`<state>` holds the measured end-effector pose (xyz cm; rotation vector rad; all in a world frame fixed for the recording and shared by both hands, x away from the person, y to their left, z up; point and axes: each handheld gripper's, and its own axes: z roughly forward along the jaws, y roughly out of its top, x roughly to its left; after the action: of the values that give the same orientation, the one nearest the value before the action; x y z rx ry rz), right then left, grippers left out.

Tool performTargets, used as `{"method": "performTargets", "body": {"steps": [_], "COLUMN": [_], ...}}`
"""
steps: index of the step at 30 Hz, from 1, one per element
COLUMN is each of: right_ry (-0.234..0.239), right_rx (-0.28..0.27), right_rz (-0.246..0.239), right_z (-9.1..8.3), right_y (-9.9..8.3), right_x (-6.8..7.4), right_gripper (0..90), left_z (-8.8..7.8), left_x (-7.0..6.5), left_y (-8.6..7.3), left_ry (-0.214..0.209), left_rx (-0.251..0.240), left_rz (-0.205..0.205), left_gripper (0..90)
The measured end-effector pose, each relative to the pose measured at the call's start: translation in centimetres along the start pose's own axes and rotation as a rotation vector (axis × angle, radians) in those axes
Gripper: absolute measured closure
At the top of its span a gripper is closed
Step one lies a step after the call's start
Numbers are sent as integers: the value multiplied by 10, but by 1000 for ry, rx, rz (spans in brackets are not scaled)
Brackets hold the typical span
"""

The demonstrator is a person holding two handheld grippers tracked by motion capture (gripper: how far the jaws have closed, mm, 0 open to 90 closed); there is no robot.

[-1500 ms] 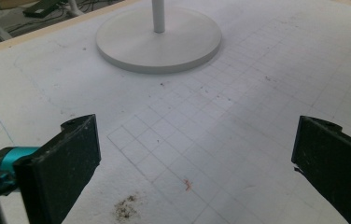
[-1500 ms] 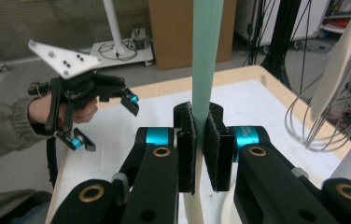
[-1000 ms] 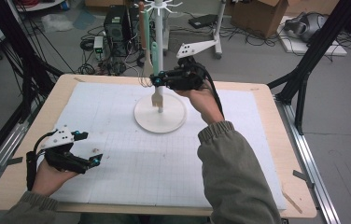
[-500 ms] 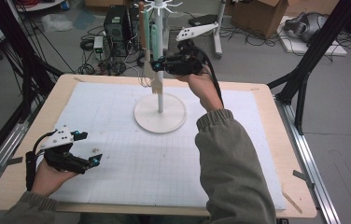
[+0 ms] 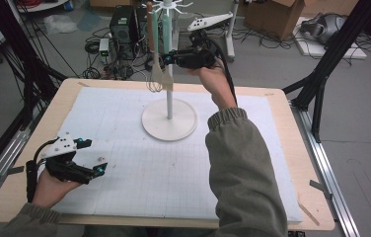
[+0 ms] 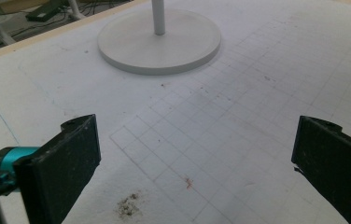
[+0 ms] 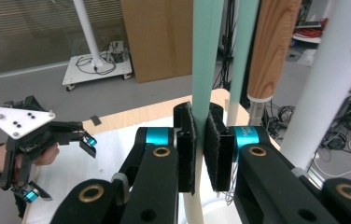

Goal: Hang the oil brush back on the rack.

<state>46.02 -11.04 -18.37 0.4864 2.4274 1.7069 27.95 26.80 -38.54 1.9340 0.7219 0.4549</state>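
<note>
A white utensil stand with a round base and a thin pole is at the back middle of the table. My right gripper is held high beside the pole, shut on the mint-green handle of a utensil whose pale head hangs below the jaws. A wooden-handled whisk hangs just left of it, its handle also close by in the right gripper view. My left gripper rests low at the table's front left, open, with bare mat between its jaws.
A white gridded mat covers the wooden table. The stand's base lies ahead of the left gripper. Black frame legs stand at the table's right; cables, boxes and equipment lie on the floor behind.
My right gripper has risen along the pole with the green-handled utensil, whose head now hangs well above the base. The left gripper has stayed where it was.
</note>
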Motion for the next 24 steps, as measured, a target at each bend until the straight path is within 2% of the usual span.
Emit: {"method": "performTargets", "body": {"steps": [16,24], "right_ry": [4,-11], "right_rx": [-10,-2], "right_rz": [17,40], "right_z": [3,4], "right_y": [0,-2], "right_x": [-7,-11], "right_gripper": [840,838], "left_z": [0,0], "left_x": [-1,-1], "left_y": [0,0], "left_ry": [-2,-3], "left_rx": [1,-2], "left_rz": [-1,-4], "left_gripper": [17,17]}}
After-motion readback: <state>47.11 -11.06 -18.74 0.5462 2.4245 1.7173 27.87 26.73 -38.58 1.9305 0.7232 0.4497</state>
